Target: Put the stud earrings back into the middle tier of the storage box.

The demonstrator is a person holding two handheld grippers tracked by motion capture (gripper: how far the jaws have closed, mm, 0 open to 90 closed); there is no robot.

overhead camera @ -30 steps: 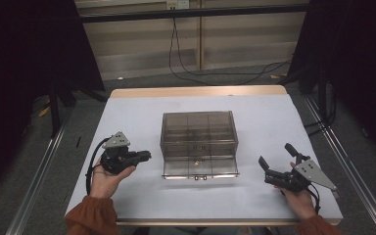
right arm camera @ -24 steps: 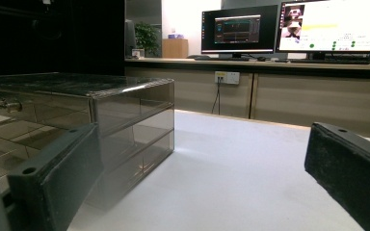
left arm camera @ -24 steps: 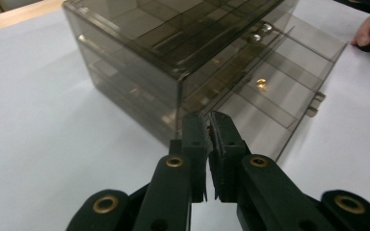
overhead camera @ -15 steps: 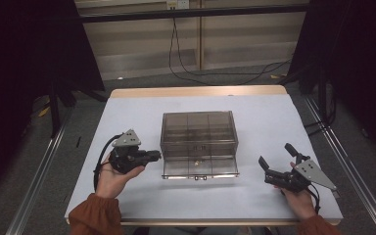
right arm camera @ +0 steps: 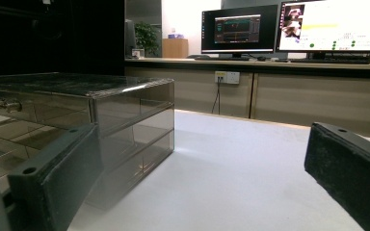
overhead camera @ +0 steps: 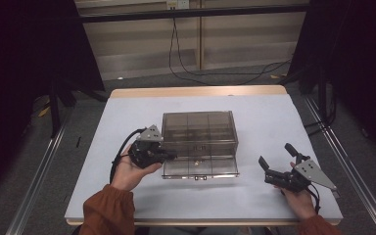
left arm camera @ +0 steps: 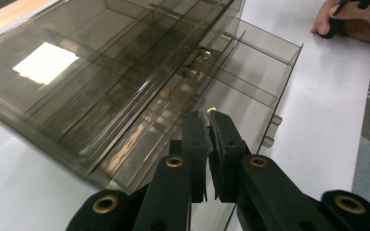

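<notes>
Now | left gripper (overhead camera: pixel 169 155) jaws together at drawer box (overhead camera: pixel 199 128) | right gripper (overhead camera: pixel 276 163) jaws apart

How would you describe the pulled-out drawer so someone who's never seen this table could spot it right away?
On the white table stands one smoky clear plastic drawer cabinet near the middle. Its lower drawer juts out toward the person, between the two hand-held grippers. Unlike the closed drawer above it, it is open and shows thin dividers inside.
</notes>
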